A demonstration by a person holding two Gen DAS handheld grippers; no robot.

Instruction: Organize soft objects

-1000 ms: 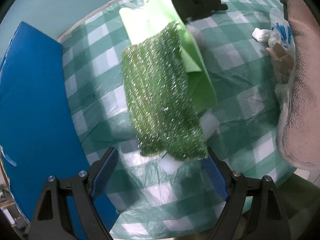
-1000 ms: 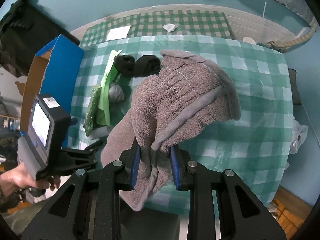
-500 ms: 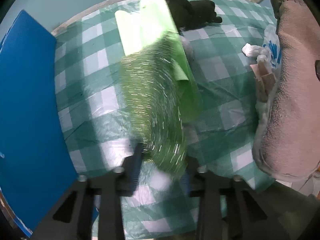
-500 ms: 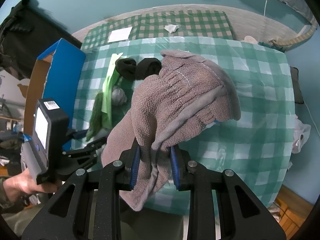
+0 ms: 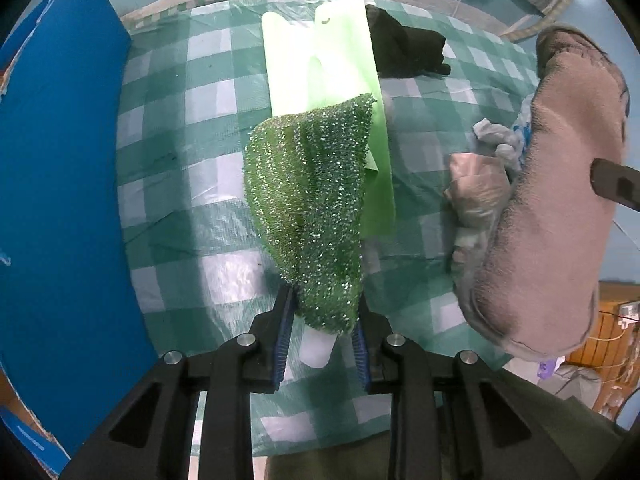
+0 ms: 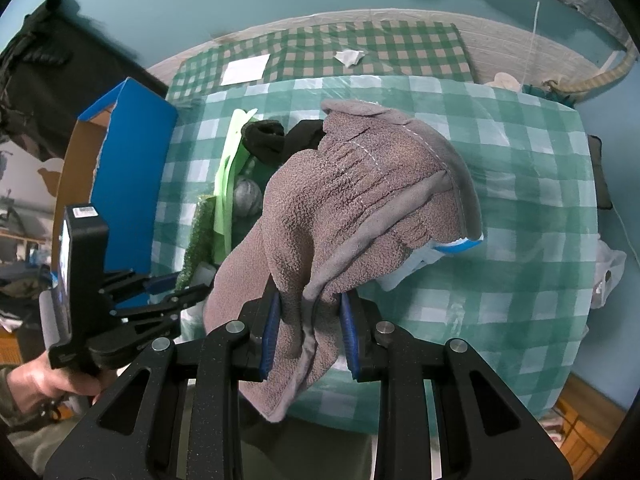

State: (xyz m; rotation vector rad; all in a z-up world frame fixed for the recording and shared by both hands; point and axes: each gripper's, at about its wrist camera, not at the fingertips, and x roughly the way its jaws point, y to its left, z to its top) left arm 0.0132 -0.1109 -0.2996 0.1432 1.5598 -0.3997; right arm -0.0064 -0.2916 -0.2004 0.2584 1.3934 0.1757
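Now that my left gripper [image 5: 320, 320] has closed from wide open onto the near end of the glittery green scrubber [image 5: 308, 196], I have it lifted off the checked tablecloth [image 5: 176, 184], just right of the blue box [image 5: 60, 184]. Beyond the scrubber, my right gripper [image 6: 308, 320] stays clamped on the brown glove [image 6: 360, 200], so I judge both ready for the box.

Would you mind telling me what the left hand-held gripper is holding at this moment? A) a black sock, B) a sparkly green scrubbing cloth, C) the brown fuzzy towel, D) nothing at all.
B: the left hand-held gripper has its jaws closed on the lower end of the sparkly green scrubbing cloth, while the brown fuzzy towel is clamped in the right hand-held gripper.
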